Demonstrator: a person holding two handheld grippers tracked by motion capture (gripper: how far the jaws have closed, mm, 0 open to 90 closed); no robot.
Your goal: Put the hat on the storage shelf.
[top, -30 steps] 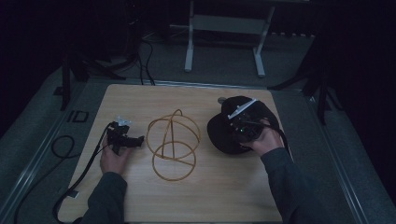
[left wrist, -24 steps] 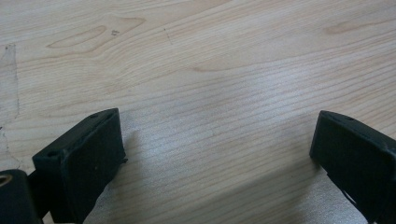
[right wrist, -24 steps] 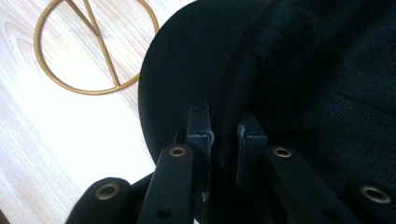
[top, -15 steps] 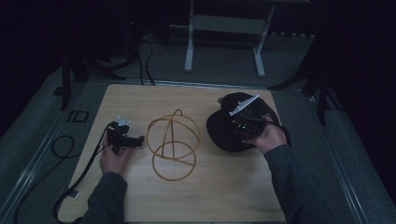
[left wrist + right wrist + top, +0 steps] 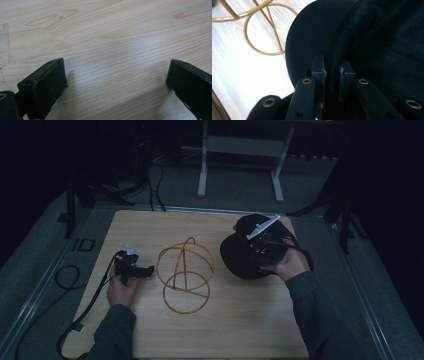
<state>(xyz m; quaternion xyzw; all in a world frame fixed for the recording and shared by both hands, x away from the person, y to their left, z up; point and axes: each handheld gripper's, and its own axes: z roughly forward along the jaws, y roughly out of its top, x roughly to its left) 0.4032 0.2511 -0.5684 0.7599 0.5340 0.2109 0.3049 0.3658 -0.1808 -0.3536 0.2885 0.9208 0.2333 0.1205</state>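
Observation:
A black cap sits at the right of the wooden table. My right gripper is shut on it. In the right gripper view the gripper pinches a fold of the cap where brim meets crown. A gold wire stand of crossed hoops on a ring stands mid-table, and its ring lies beyond the brim. My left gripper rests on the table left of the stand. Its jaws stand open around bare wood in the left gripper view.
A black cable trails from the left gripper off the table's left edge. Grey floor surrounds the table, and a white metal frame stands behind it. Bare wood lies in front of the stand and the cap.
My right hand has risen a little with the cap in its grip, lifting that side of the cap. The left gripper and the wire stand have stayed put.

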